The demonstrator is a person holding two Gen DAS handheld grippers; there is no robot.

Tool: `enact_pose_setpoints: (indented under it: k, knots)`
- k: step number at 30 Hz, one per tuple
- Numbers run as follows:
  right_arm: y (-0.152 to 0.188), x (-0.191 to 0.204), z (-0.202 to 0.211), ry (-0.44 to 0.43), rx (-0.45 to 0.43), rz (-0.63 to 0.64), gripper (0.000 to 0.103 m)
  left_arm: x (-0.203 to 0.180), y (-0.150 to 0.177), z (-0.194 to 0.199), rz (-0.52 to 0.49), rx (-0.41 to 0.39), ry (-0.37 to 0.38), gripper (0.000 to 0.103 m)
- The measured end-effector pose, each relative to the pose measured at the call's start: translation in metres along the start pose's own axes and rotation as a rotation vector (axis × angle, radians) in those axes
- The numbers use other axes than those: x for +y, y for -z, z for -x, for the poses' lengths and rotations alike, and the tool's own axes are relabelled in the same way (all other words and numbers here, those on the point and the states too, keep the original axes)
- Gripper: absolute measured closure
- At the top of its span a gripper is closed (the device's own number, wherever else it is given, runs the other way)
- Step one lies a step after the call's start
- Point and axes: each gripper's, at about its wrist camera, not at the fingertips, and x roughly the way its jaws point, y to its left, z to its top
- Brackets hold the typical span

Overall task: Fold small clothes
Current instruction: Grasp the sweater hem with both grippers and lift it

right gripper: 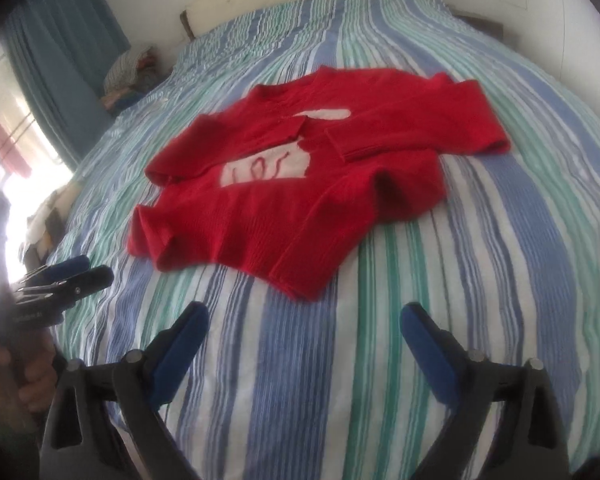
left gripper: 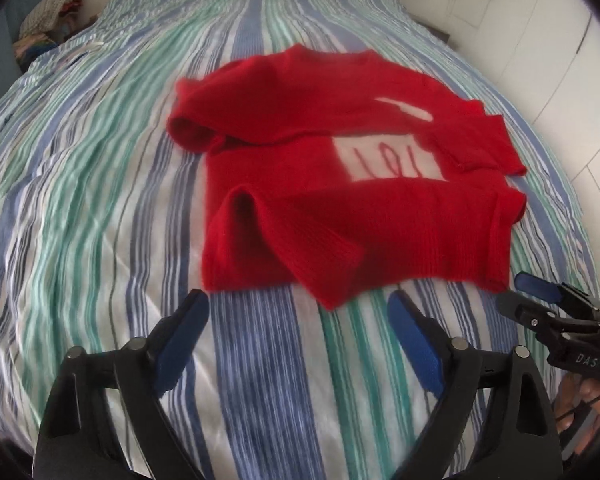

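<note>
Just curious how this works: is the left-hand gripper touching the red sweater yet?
Apart. The left wrist view shows the left gripper open, with striped bedcover visible between its fingertips and the red sweater's near hem.

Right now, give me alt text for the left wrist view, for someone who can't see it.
A red sweater with a white patch lies partly folded on a bed with a striped cover. The left tool hangs open just short of the sweater's near hem, holding nothing, and the right tool enters at the right edge.
</note>
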Motion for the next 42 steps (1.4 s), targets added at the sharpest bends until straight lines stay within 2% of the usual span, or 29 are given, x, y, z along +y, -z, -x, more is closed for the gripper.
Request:
enact_pose_setpoints:
  k: [1, 2, 3, 4, 5, 6, 8, 12, 14, 17, 18, 20, 21, 22, 23, 24, 26, 27, 29, 30, 31, 32, 33, 38, 40, 42]
  knots:
    - [-0.004, 0.001, -0.021, -0.013, 0.028, -0.001, 0.031, -0.003, -0.003, -0.012, -0.003, 0.022, -0.01, 0.054]
    - [-0.007, 0.001, -0.038, -0.019, 0.039, -0.007, 0.037, -0.004, -0.004, -0.02, -0.003, 0.042, 0.002, 0.07]
    - [-0.01, 0.0, -0.049, 0.002, 0.03, -0.018, 0.055, -0.003, -0.004, -0.024, 0.007, 0.059, 0.019, 0.097]
    - [-0.012, -0.003, -0.052, 0.02, 0.005, -0.041, 0.08, 0.002, -0.002, -0.022, 0.031, 0.059, 0.045, 0.097]
    - [-0.012, -0.01, -0.048, -0.008, -0.014, -0.086, 0.088, 0.007, 0.003, -0.013, 0.052, 0.041, 0.08, 0.097]
    - [-0.011, -0.016, -0.041, -0.05, -0.025, -0.131, 0.091, 0.012, 0.008, 0.0, 0.055, 0.025, 0.106, 0.097]
    - [-0.003, -0.024, -0.015, -0.115, -0.043, -0.159, 0.092, 0.023, 0.022, 0.025, 0.047, 0.019, 0.168, 0.097]
    - [0.026, -0.038, 0.039, -0.24, -0.007, -0.185, 0.092, 0.038, 0.065, 0.06, 0.023, 0.061, 0.283, 0.097]
    - [0.042, -0.044, 0.051, -0.232, 0.028, -0.183, 0.092, 0.035, 0.083, 0.056, 0.002, 0.1, 0.278, 0.097]
    - [0.062, -0.05, 0.045, -0.185, 0.086, -0.161, 0.092, 0.03, 0.101, 0.036, -0.026, 0.129, 0.22, 0.092]
    - [0.068, -0.055, 0.04, -0.182, 0.1, -0.168, 0.09, 0.034, 0.102, 0.033, -0.018, 0.124, 0.223, 0.09]
    - [0.074, -0.064, 0.033, -0.198, 0.103, -0.205, 0.074, 0.04, 0.104, 0.04, 0.007, 0.093, 0.257, 0.074]
    - [0.075, -0.067, 0.035, -0.224, 0.085, -0.22, 0.048, 0.046, 0.104, 0.047, 0.028, 0.067, 0.276, 0.046]
    - [0.075, -0.07, 0.035, -0.255, 0.052, -0.237, 0.029, 0.05, 0.105, 0.053, 0.054, 0.033, 0.292, 0.02]
    - [0.075, -0.073, 0.036, -0.288, 0.017, -0.259, 0.027, 0.056, 0.105, 0.058, 0.081, -0.004, 0.307, 0.015]
    - [0.073, -0.077, 0.034, -0.319, -0.001, -0.284, 0.027, 0.06, 0.103, 0.06, 0.102, -0.028, 0.323, 0.014]
    - [0.069, -0.081, 0.019, -0.378, -0.011, -0.326, 0.027, 0.063, 0.096, 0.053, 0.141, -0.014, 0.355, 0.014]
    - [0.067, -0.081, 0.008, -0.402, -0.005, -0.337, 0.032, 0.064, 0.091, 0.048, 0.163, -0.002, 0.374, 0.015]
    - [0.063, -0.077, -0.012, -0.429, 0.036, -0.345, 0.075, 0.058, 0.08, 0.039, 0.175, 0.012, 0.384, 0.017]
    - [0.063, -0.076, -0.016, -0.427, 0.054, -0.351, 0.098, 0.055, 0.077, 0.035, 0.178, 0.021, 0.372, 0.03]
    - [0.065, -0.074, -0.014, -0.425, 0.053, -0.35, 0.098, 0.054, 0.074, 0.032, 0.179, 0.041, 0.374, 0.058]
    - [0.065, -0.073, -0.007, -0.408, 0.044, -0.332, 0.098, 0.052, 0.073, 0.028, 0.18, 0.073, 0.383, 0.081]
    - [0.065, -0.073, 0.005, -0.37, 0.032, -0.3, 0.098, 0.053, 0.074, 0.025, 0.185, 0.107, 0.379, 0.096]
    - [0.066, -0.082, 0.058, -0.118, 0.003, -0.209, 0.099, 0.057, 0.094, 0.027, 0.167, 0.176, 0.362, 0.098]
    - [0.066, -0.089, 0.051, -0.052, 0.042, -0.199, 0.099, 0.054, 0.098, 0.025, 0.147, 0.18, 0.306, 0.099]
    - [0.071, -0.094, 0.03, -0.021, 0.099, -0.21, 0.1, 0.057, 0.1, 0.024, 0.183, 0.184, 0.294, 0.099]
